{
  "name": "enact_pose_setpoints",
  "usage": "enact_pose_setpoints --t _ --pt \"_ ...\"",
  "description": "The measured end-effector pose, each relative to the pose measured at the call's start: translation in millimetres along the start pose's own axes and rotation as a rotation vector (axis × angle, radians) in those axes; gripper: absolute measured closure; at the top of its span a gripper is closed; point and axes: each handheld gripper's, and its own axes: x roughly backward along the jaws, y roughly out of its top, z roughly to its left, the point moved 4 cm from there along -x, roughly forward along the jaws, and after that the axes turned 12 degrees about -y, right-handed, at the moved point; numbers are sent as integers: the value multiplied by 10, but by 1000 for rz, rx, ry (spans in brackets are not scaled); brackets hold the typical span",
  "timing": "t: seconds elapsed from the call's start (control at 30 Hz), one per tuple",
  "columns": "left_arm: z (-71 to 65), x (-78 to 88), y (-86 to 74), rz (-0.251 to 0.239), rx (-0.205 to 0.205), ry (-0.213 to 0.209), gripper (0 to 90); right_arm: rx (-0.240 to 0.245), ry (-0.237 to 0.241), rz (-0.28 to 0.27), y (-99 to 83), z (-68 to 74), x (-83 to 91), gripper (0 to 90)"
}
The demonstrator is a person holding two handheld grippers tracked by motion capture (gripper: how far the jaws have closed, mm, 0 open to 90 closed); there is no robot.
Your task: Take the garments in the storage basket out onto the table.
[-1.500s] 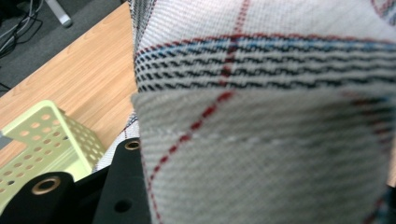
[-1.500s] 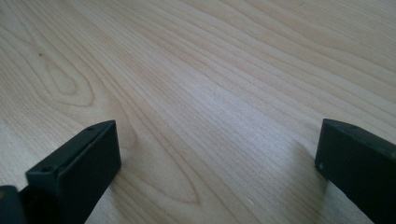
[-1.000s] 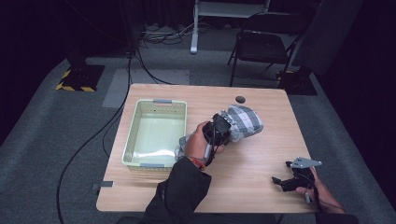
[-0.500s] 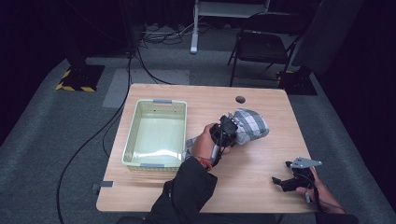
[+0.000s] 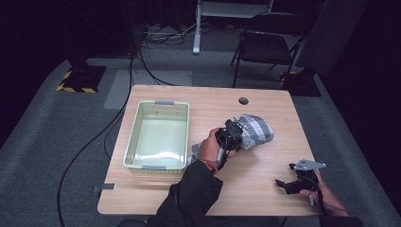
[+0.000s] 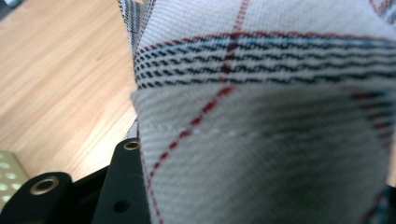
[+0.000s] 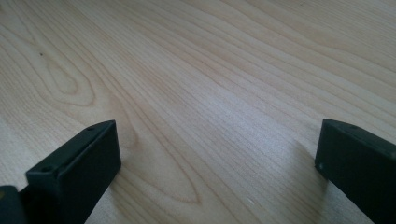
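Wooden table [image 5: 265,189] | basket [image 5: 137,158]: contents unclear | left gripper [image 5: 235,134] clamps checked cloth [image 5: 255,130]

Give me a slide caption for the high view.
Left gripper shut on plaid cloth beside the green basket; right gripper rests open on the table.

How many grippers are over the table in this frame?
2. The left gripper is shut on the plaid cloth beside the green basket; the right gripper sits open near the table's front right edge.

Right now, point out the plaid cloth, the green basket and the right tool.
plaid cloth [image 5: 255,131], high view, on its bunched top.
green basket [image 5: 134,138], high view, on its left wall.
right tool [image 5: 285,184], high view, between its fingertips.
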Motion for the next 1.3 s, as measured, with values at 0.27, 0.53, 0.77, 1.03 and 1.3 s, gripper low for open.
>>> enact_pose_setpoints --t 0.27,0.53,0.77,1.03,1.3 --pt "59 -122 -65 17 9 -8 553 1 1 -1 0 1 0 3" --pt "91 -214 -107 29 28 -17 549 1 1 -1 0 1 0 3" --pt "148 -283 -161 28 55 -26 527 1 1 0 0 1 0 3" --pt "178 -333 -222 26 56 -24 492 1 1 -1 0 1 0 3" --pt "163 -403 -265 49 39 -18 443 1 1 -1 0 1 0 4"
